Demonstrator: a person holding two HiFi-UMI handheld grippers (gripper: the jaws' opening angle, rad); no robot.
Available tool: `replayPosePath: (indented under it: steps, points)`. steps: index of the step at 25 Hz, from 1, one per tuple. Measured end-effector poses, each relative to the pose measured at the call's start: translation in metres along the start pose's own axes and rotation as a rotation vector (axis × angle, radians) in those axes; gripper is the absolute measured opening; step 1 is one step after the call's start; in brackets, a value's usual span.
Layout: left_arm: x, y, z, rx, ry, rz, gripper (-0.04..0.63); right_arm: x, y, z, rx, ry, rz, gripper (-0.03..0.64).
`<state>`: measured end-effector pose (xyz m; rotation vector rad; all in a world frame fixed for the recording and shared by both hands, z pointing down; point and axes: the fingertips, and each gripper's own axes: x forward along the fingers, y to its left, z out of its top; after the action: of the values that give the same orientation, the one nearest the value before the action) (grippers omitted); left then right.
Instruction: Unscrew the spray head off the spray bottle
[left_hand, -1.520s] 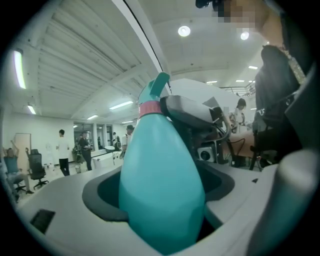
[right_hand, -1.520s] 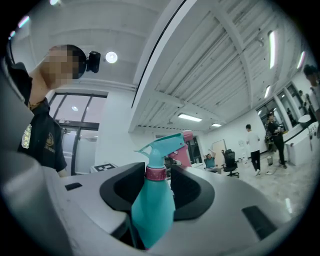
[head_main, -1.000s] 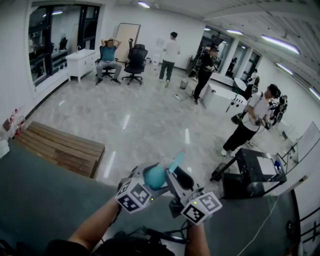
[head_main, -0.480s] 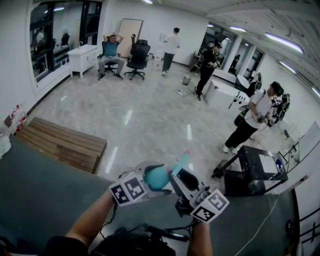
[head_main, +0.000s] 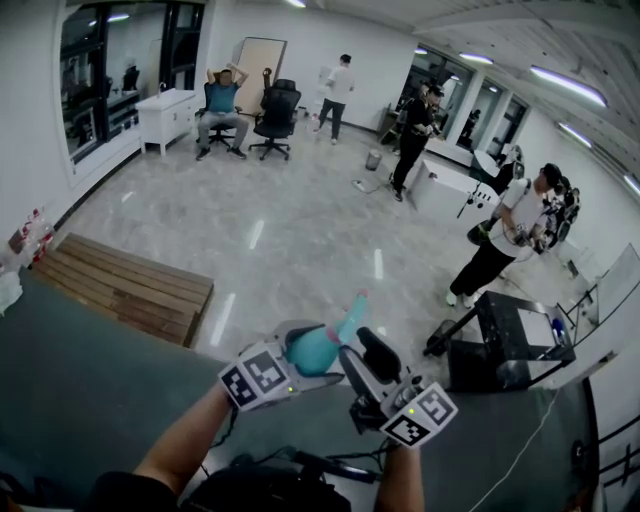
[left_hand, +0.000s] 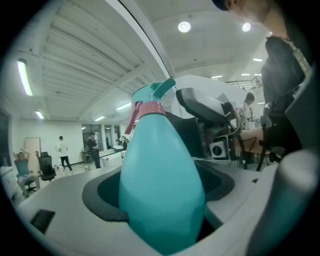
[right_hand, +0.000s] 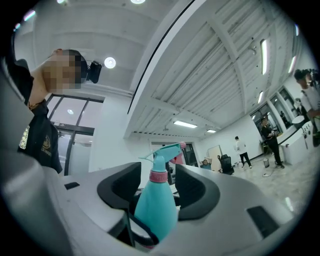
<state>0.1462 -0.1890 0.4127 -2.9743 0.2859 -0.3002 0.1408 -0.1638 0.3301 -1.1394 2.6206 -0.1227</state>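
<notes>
I look into a big office room with a pale, shining floor (head_main: 300, 240), where several people stand or sit well away from me. Under me lies a dark grey table (head_main: 80, 380). Above its near edge the left gripper (head_main: 298, 345) holds the teal spray bottle (left_hand: 160, 180), its jaws clamped on the wide body, with the top pointing away from me. The right gripper (right_hand: 157, 187) comes from the other side. Its jaws have just been opening and stand apart, with the bottle's neck between them, but the pads do not press on it. The spray head (right_hand: 164, 151) still sits on the neck.

I judge that the step in hand is to take hold of the head for a turn. To do it well, I would close the pads on the pink collar (right_hand: 158, 175), not on the thin trigger. I would keep the left grip firm so that the body cannot spin, and turn about the bottle's own axis.
</notes>
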Motion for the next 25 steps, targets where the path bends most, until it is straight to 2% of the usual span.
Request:
replayPosePath:
  steps: [3,5,11,12,14,18,22,25]
  points:
    - [0.001,0.014,-0.006,0.001,0.023,0.124,0.422,0.003,-0.006,-0.004,-0.010,0.020,-0.048,0.206]
    - [0.003,0.016,-0.011,0.017,0.055,0.174,0.422,0.007,-0.007,-0.007,-0.028,0.021,-0.085,0.206]
    - [0.013,0.014,-0.014,0.073,0.094,0.221,0.422,0.021,-0.012,-0.015,-0.056,0.055,-0.167,0.202]
    - [0.013,0.012,-0.015,0.074,0.095,0.219,0.422,0.021,-0.014,-0.016,-0.052,0.053,-0.177,0.176]
    - [0.014,0.010,-0.016,0.069,0.097,0.210,0.422,0.019,-0.015,-0.016,-0.041,0.052,-0.189,0.148]
    - [0.013,0.005,-0.016,0.062,0.095,0.160,0.422,0.018,-0.014,-0.016,-0.027,0.059,-0.165,0.146]
    - [0.008,-0.004,-0.010,0.015,0.059,0.057,0.422,0.018,-0.007,-0.014,-0.028,0.065,-0.096,0.144]
    - [0.005,-0.019,-0.001,-0.026,0.022,-0.057,0.422,0.014,0.002,-0.010,-0.028,0.063,-0.010,0.144]
